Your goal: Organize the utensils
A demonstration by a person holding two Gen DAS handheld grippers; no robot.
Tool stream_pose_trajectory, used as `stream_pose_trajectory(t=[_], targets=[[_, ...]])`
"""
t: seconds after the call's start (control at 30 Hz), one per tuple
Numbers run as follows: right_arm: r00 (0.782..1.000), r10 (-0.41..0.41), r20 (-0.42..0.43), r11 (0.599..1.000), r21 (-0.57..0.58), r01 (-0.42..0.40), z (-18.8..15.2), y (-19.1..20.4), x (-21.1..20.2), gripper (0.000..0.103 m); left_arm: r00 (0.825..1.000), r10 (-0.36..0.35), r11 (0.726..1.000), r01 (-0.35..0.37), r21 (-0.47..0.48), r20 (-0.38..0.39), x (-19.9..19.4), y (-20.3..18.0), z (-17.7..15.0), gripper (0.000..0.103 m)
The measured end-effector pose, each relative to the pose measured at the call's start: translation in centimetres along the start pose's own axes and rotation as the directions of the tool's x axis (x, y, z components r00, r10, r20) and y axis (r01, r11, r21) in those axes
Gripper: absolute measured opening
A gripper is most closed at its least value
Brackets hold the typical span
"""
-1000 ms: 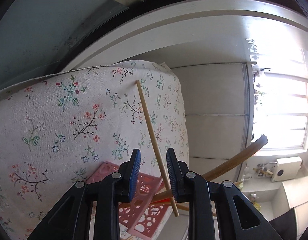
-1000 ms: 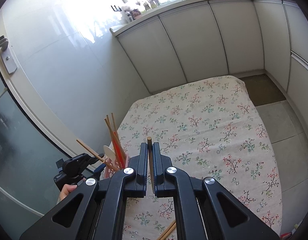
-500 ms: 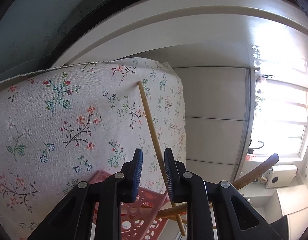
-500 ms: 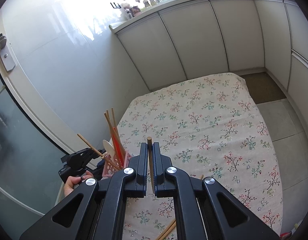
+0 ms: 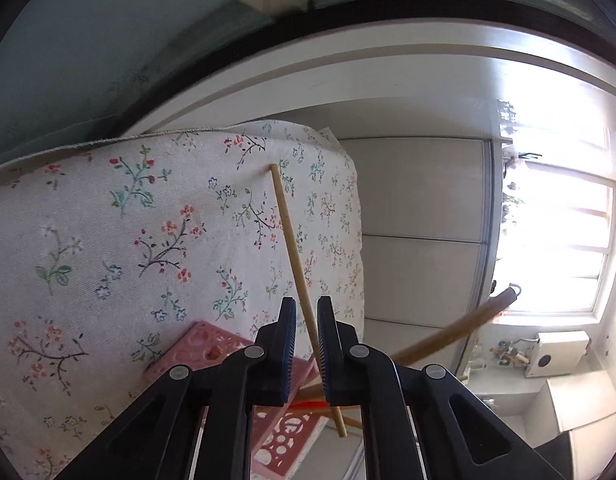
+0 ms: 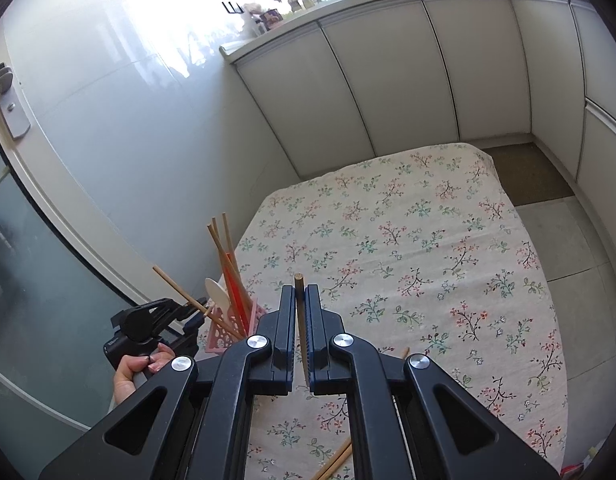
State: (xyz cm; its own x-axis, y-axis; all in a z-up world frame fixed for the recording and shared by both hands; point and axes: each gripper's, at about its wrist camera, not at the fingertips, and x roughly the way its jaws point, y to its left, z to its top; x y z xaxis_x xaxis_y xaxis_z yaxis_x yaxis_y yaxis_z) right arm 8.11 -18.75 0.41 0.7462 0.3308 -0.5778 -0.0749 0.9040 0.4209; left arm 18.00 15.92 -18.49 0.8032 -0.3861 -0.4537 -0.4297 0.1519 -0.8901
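A pink perforated holder (image 6: 232,330) stands at the table's left edge with several chopsticks, red sticks and a pale spoon in it; it also shows in the left wrist view (image 5: 212,350). My left gripper (image 5: 306,344) is shut on a light wooden chopstick (image 5: 292,248) right above the holder; it also shows in the right wrist view (image 6: 196,312). My right gripper (image 6: 300,320) is shut on a dark wooden utensil handle (image 6: 300,312), held above the flowered tablecloth (image 6: 407,264).
Loose wooden chopsticks (image 6: 335,462) lie on the cloth near the front edge. A glass door runs along the left. White cabinets (image 6: 407,80) stand behind the table. A long brown handle (image 5: 455,332) leans out of the holder.
The left gripper has narrowed onto the chopstick and dipped slightly toward the holder. The right gripper has stayed shut on its handle and barely moved.
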Motion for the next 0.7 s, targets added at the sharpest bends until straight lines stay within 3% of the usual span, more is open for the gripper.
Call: stream_pose_trajectory(t=[0.1,0.2,0.3,0.4,0.47,0.6,0.7], targets=[[1.0,0.005,-0.002,1.0,0.0,-0.005,0.0,0.0,0.1,0.004,0.998,0.066,0.991,-0.067,0.116,0.012,-2.2,-1.2,-1.2,0.01],[1.0,0.011,0.002,1.0,0.005,-0.011,0.1,-0.2,-0.2,0.004,0.993,0.11,0.97,-0.097,0.223,-0.049,-3.8,-2.8,-2.1,0.01],[1.0,0.016,0.01,1.0,0.011,-0.016,0.1,-0.4,-0.5,0.004,0.982,0.15,0.935,-0.104,0.34,-0.114,-4.7,-5.3,-2.8,0.01],[1.0,0.022,0.013,1.0,0.014,-0.022,0.2,-0.5,-0.6,0.004,0.974,0.193,0.891,-0.122,0.438,-0.121,-4.7,-7.7,-3.8,0.01],[1.0,0.026,0.012,1.0,0.016,-0.027,0.2,-0.5,-0.7,0.004,0.965,0.231,0.867,-0.148,0.475,-0.122,-4.1,-8.6,-4.2,0.01],[1.0,0.027,0.015,0.999,0.016,-0.027,0.2,-0.7,-1.0,0.004,0.941,0.302,0.852,-0.196,0.484,-0.15,-2.8,-8.7,-4.7,0.012],[1.0,0.025,0.018,0.999,0.024,-0.026,0.3,-1.0,-1.1,0.004,0.935,0.325,0.849,-0.222,0.479,-0.143,-2.0,-8.7,-4.8,0.015]])
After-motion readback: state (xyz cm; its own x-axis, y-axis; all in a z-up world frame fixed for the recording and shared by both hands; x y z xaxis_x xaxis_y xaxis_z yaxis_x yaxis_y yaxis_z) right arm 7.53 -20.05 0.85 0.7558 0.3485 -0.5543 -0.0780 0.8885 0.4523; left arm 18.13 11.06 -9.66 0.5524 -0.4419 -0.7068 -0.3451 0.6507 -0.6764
